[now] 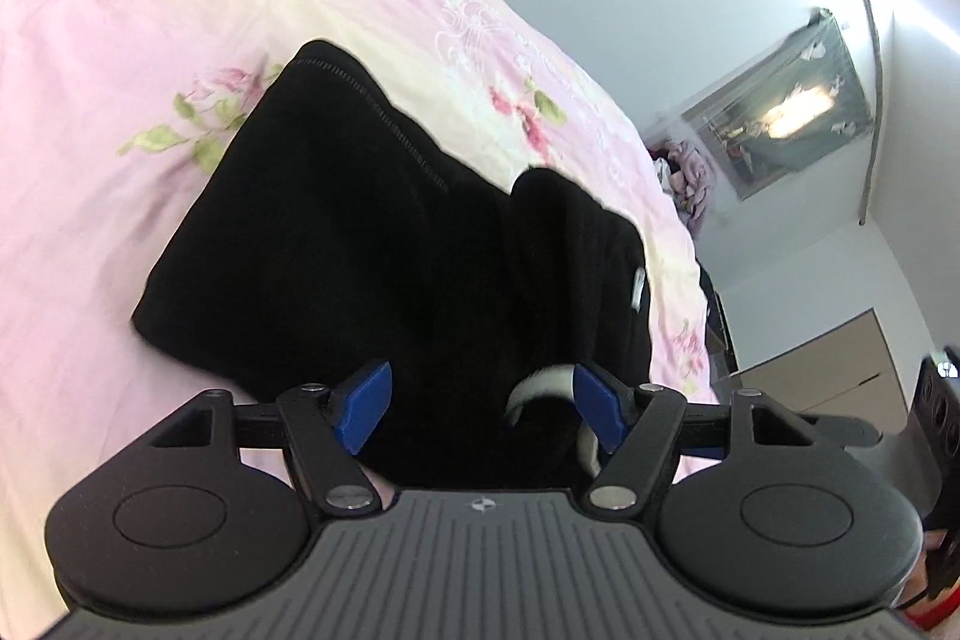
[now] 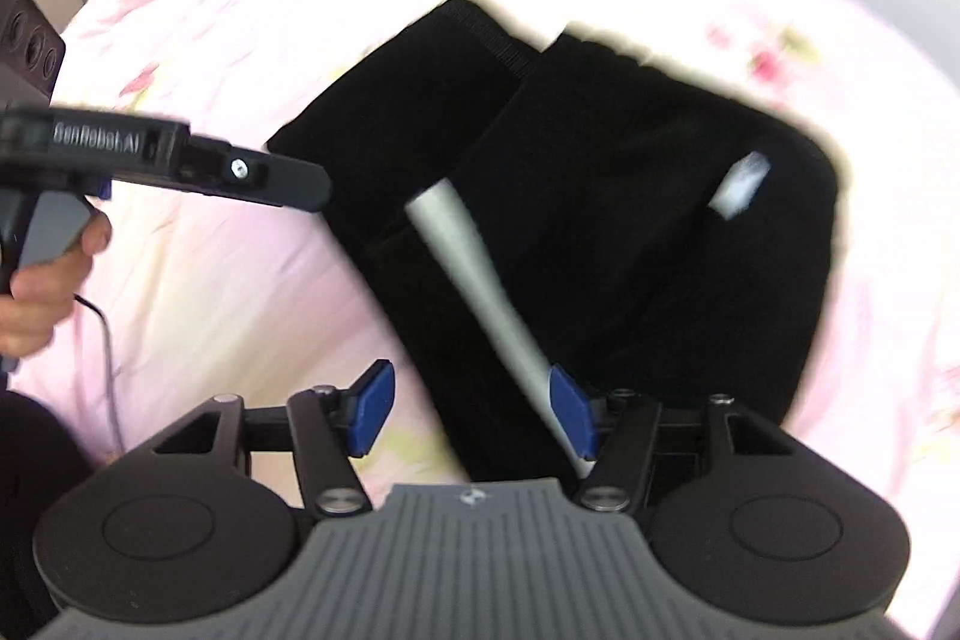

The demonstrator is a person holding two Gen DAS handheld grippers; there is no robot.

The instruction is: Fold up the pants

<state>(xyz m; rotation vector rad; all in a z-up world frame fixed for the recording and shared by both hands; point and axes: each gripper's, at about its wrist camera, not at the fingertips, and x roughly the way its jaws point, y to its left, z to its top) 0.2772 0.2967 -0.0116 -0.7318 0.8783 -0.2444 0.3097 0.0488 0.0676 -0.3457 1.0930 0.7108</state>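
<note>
Presently, the black fabric pants (image 2: pixel 600 196), partly folded, lie mid-bed on the pink floral bedsheet (image 1: pixel 120 40), both left claw (image 1: pixel 477 415) and right claw (image 2: pixel 474 415) spread, empty; square edges before creasing.

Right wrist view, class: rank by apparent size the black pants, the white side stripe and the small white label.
1. Black pants, by far the largest.
2. White side stripe, a long narrow band.
3. White label, smallest.
Motion blur softens the edges, but the order holds.
</note>
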